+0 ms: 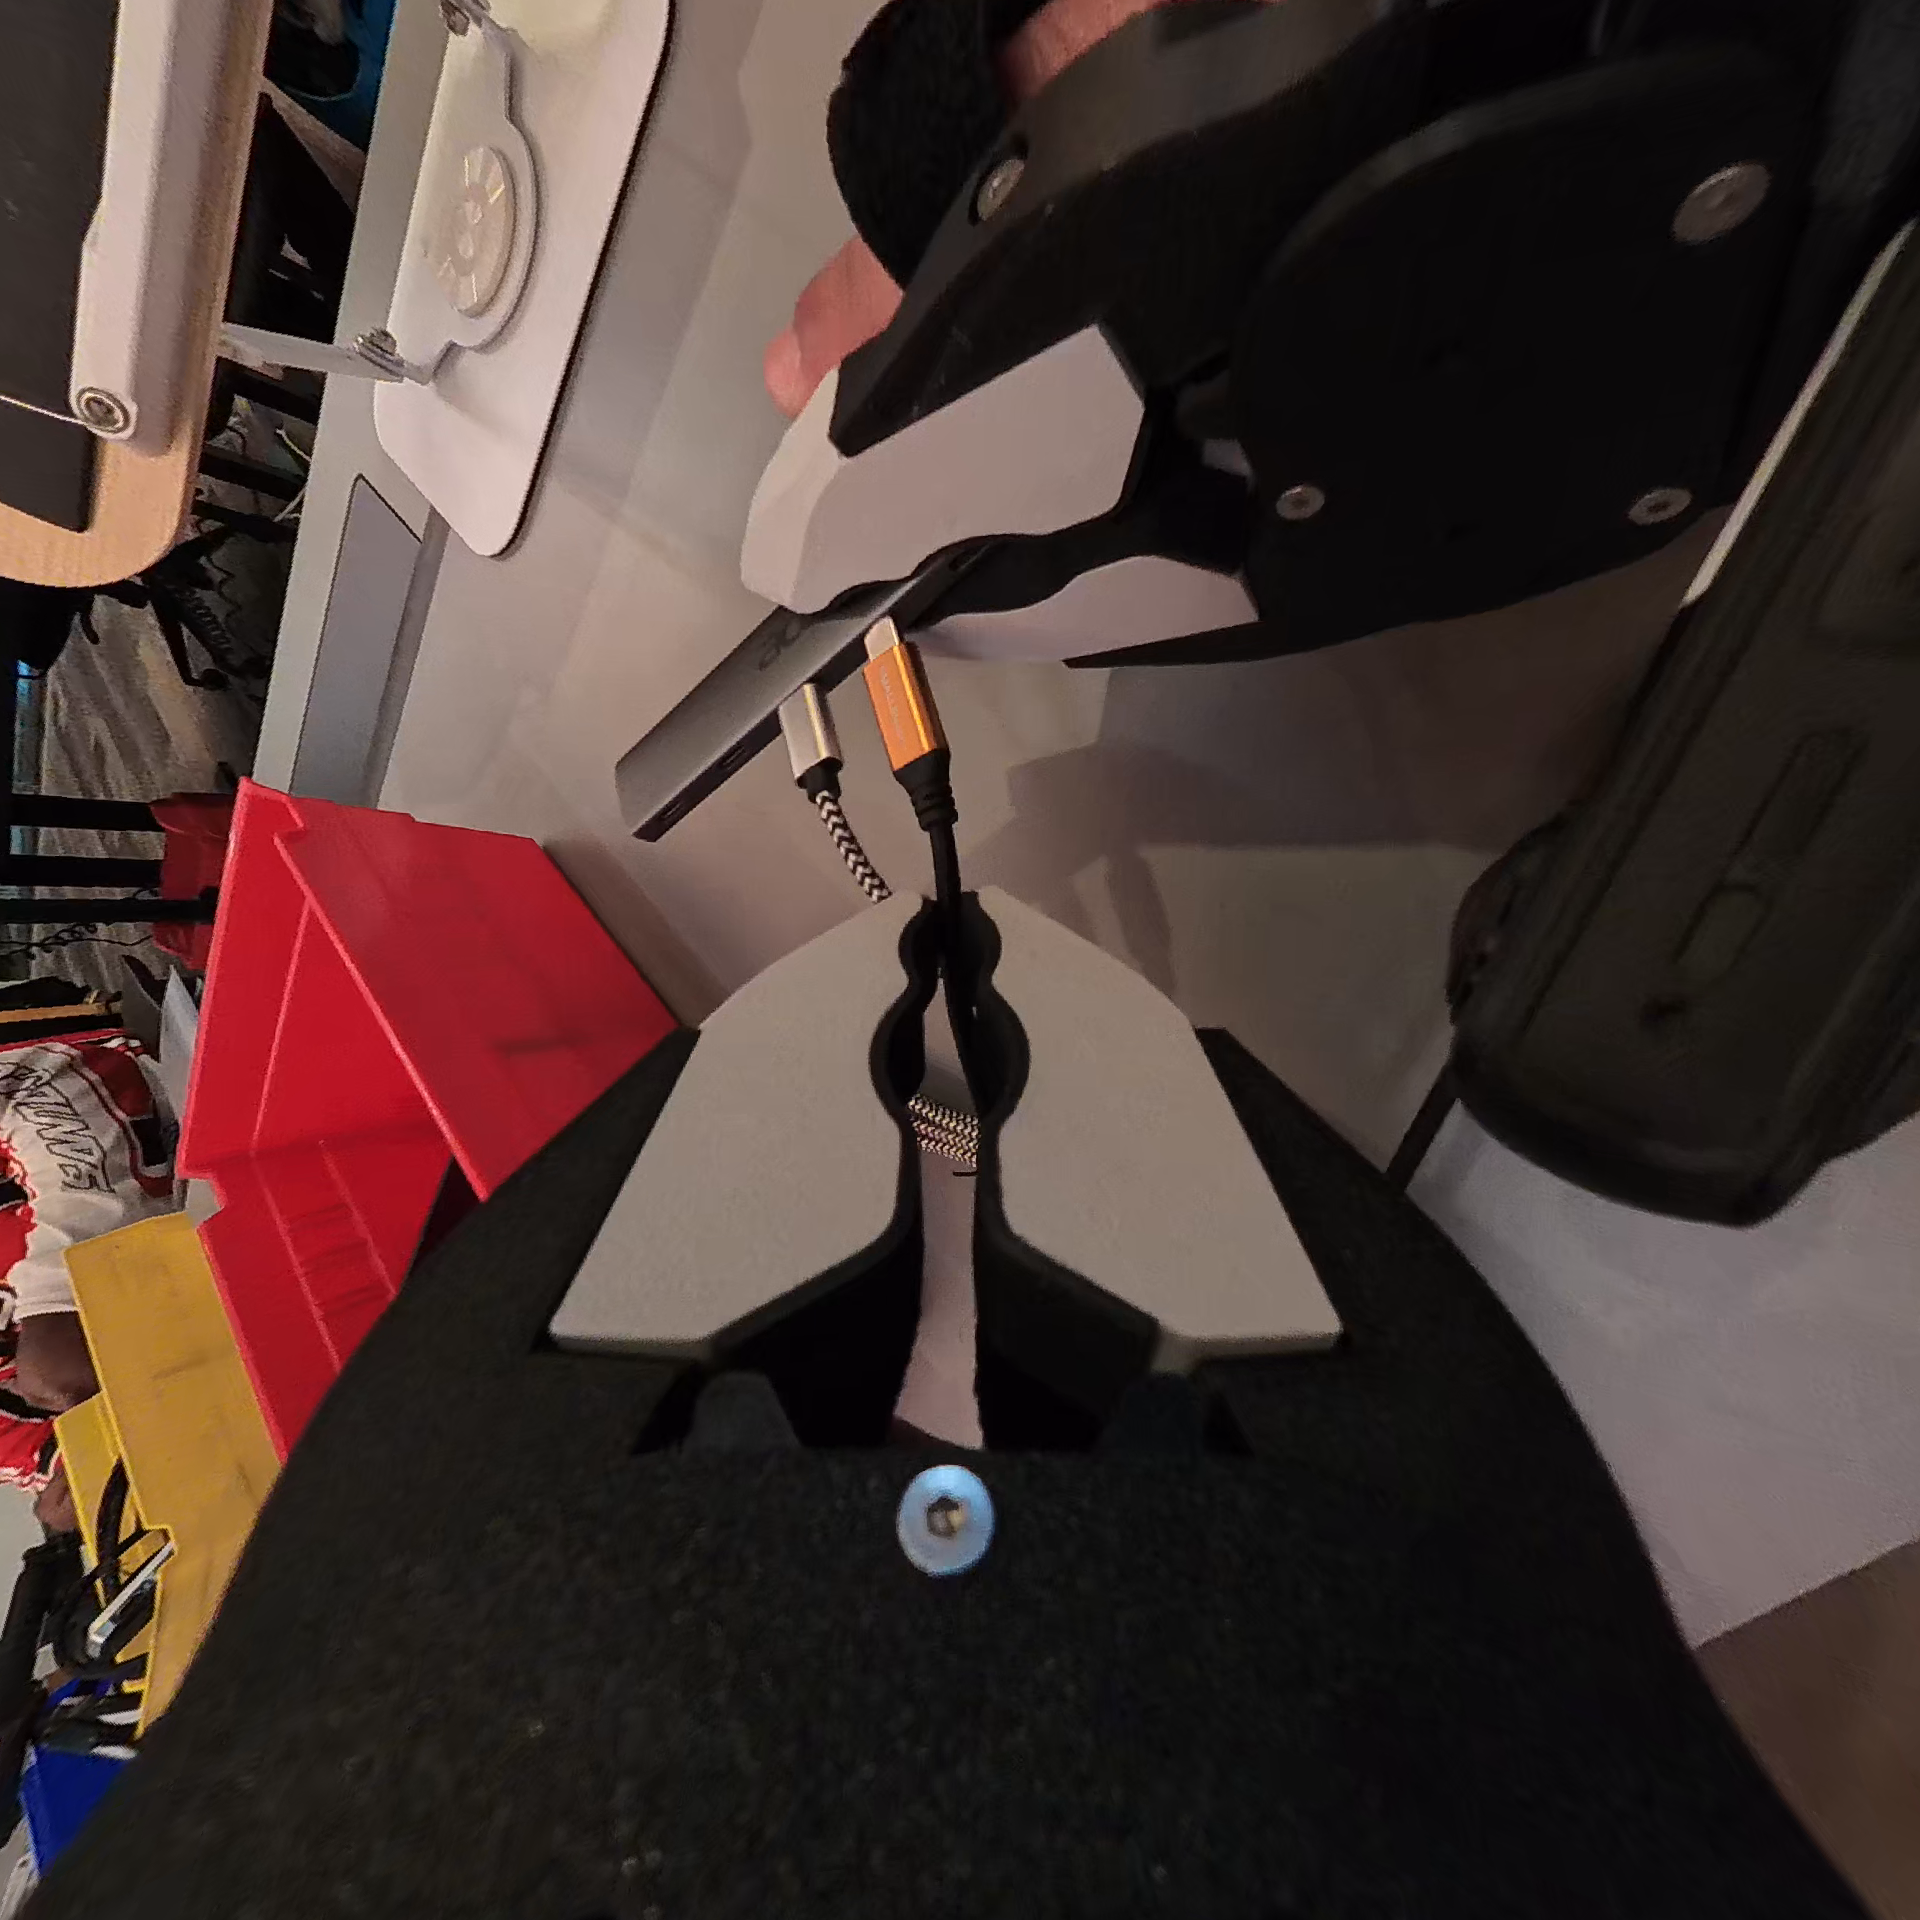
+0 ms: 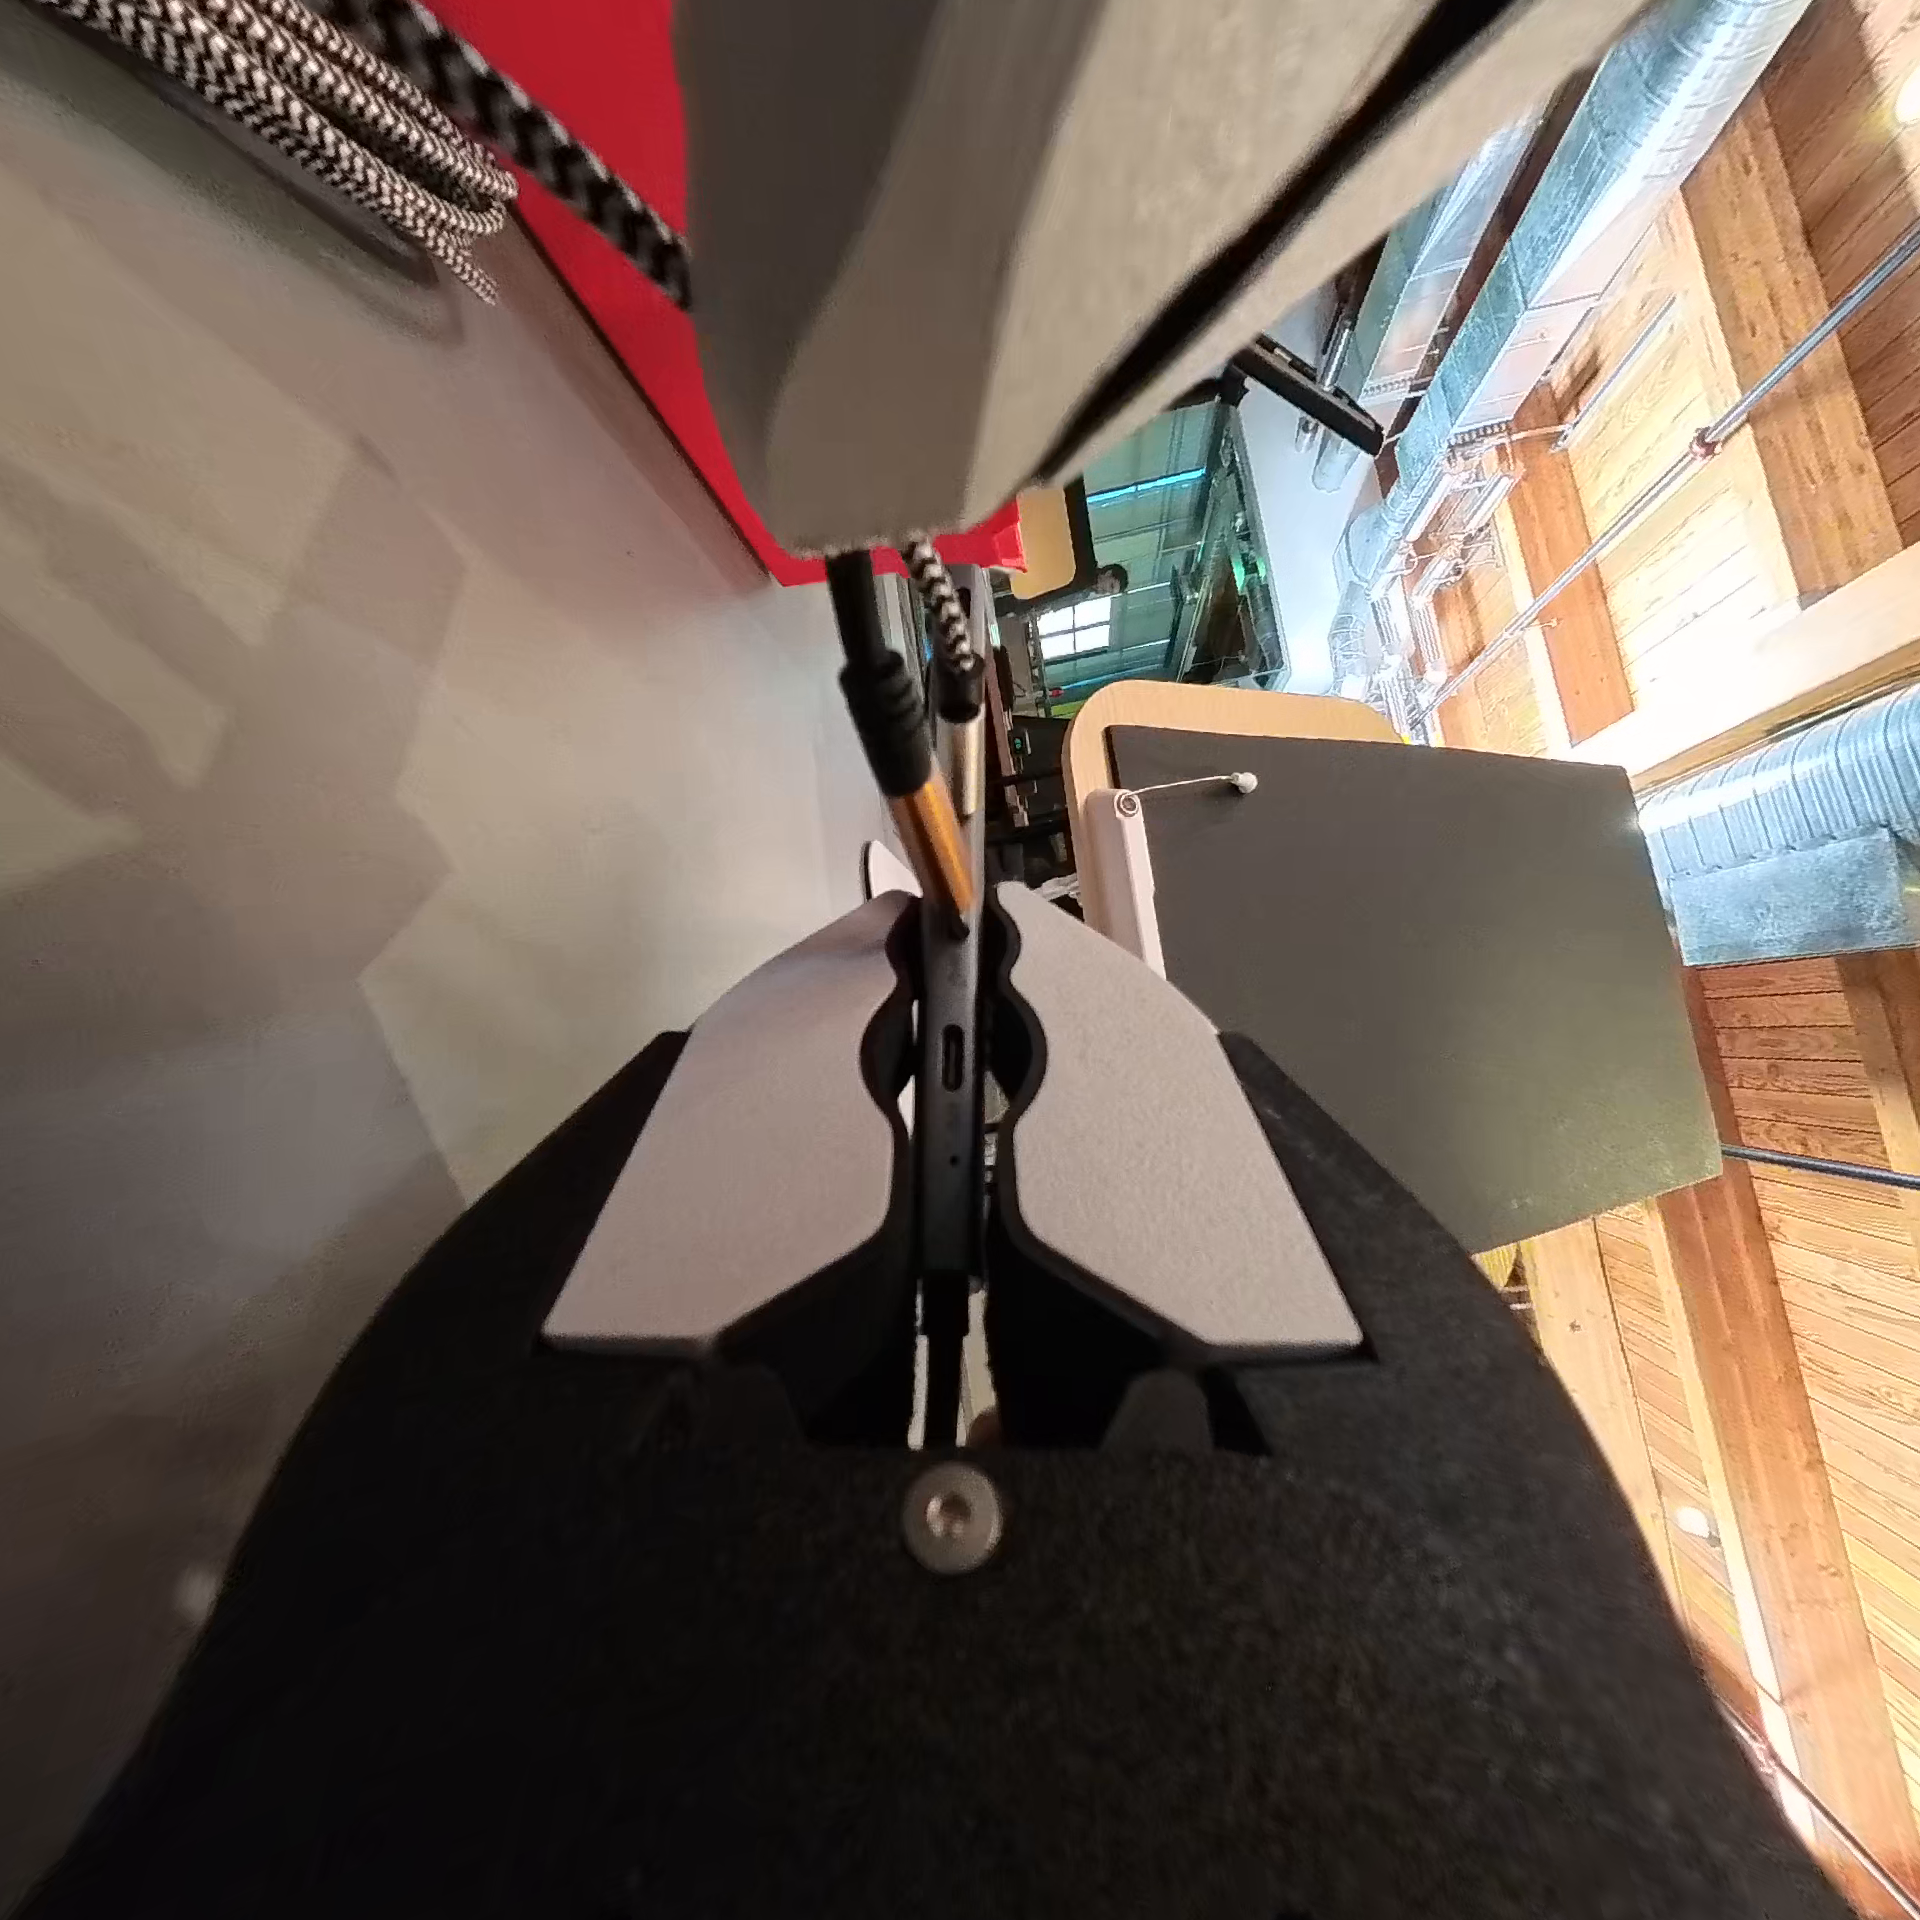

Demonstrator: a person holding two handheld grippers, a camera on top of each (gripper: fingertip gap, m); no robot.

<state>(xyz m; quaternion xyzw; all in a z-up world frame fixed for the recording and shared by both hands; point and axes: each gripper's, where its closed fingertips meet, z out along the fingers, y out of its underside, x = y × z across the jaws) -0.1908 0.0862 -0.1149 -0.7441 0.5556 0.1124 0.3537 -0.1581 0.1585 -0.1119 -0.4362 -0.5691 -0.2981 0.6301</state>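
Two tools [image 1: 943, 920] [image 2: 951, 914], two cables [image 1: 940, 831] [image 1: 847, 842]

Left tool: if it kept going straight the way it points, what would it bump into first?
Probably the orange plug in the grey hub that the right tool grips, straight ahead of the left tool; depth is unclear.

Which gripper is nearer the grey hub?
Right. The right gripper is shut on the grey hub; the left gripper sits just below it, shut on the black cable plugged into it.
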